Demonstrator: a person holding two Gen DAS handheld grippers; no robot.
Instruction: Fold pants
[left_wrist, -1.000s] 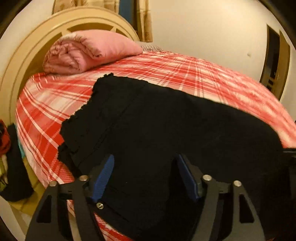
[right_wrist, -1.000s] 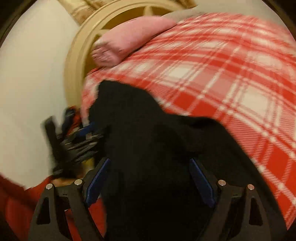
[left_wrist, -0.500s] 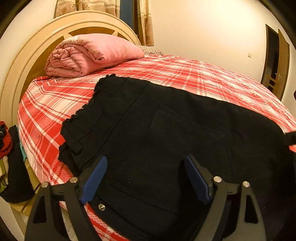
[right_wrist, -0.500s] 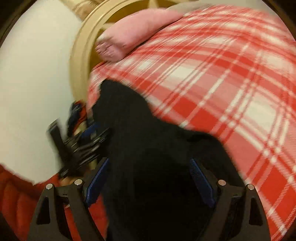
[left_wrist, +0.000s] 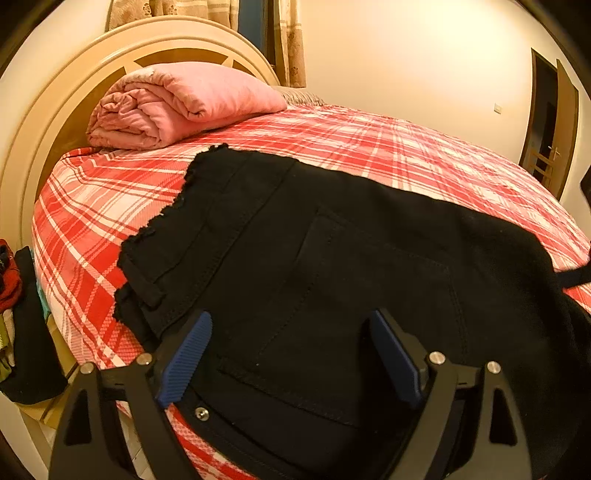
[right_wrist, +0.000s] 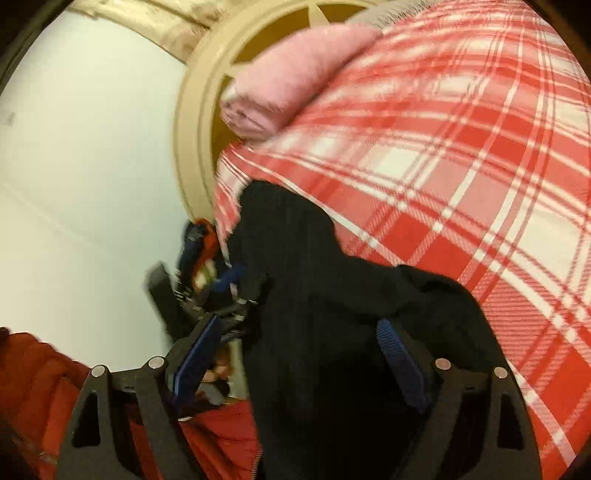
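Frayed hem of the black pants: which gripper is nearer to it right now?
Left. The left gripper hovers open over the pants by the back pocket, near the frayed hem. The right gripper is open over bunched fabric further along.

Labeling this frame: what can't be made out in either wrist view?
- Left wrist: pants right end, cut off by the frame edge.
- Right wrist: left gripper, motion-blurred; its state is unreadable here.
- Right wrist: whether the right gripper touches cloth; black fabric shows no contact.
- Pants legs: in neither view.

Warm lamplight on cream walls (left_wrist: 406, 55); a curved headboard (left_wrist: 48, 122), curtains (left_wrist: 291, 37) behind it, wooden door (left_wrist: 554, 122) ajar at right.
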